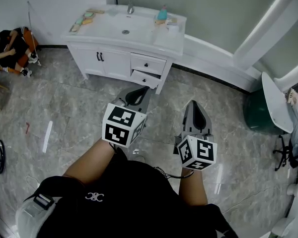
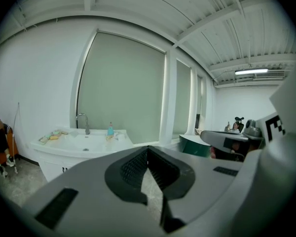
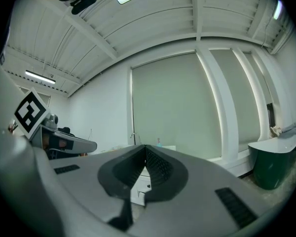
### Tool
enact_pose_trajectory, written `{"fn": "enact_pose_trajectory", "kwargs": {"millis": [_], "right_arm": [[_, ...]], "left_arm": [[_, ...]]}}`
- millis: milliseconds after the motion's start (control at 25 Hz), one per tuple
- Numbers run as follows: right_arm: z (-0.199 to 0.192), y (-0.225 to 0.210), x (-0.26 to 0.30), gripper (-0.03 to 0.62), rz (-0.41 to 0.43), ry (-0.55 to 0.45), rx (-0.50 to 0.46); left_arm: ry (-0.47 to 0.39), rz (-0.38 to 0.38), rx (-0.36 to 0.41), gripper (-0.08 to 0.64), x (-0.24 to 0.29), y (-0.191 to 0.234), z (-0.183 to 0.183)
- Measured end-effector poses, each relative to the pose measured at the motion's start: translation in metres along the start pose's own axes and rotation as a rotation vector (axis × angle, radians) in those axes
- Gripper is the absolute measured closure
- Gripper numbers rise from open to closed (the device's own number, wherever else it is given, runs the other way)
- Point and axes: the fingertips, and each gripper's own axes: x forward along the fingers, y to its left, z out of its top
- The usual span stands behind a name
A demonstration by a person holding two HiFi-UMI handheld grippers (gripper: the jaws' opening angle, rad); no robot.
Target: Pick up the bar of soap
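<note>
The soap bars (image 1: pixel 83 20) lie in a small cluster on the left end of the white vanity counter (image 1: pixel 176 38), far ahead of me; they also show as small shapes (image 2: pixel 53 135) in the left gripper view. My left gripper (image 1: pixel 137 94) is held over the floor, pointing at the vanity, with its jaws shut and empty (image 2: pixel 147 149). To its right, my right gripper (image 1: pixel 195 106) is also shut with nothing between its jaws (image 3: pixel 145 146). Both are well short of the counter.
A faucet (image 1: pixel 129 6) stands at the back of the basin and a teal bottle (image 1: pixel 162 15) on the right. One vanity drawer (image 1: pixel 145 78) hangs open. A green bin (image 1: pixel 260 116) stands at the right and a seated person (image 1: pixel 10 48) at the far left.
</note>
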Motion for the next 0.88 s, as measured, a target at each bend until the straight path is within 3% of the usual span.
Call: {"fn": "enact_pose_trajectory", "kwargs": {"millis": [320,480,880], "right_arm": [[-0.006,-0.004,0.013,0.584,0.005,-0.003,-0.005],[0.002,-0.005,0.028,0.584,0.021,-0.051,-0.003],[-0.009,-0.011,0.105,0.584,0.032,-0.038,-0.004]], "left_arm": [[0.0,0.018,-0.014,0.552,0.01,0.013,0.0],[-0.018,0.0,-0.035,0.552,0.026,0.022,0.005],[-0.028,-0.042,-0.027,0.552,0.096,0.06,0.025]]}}
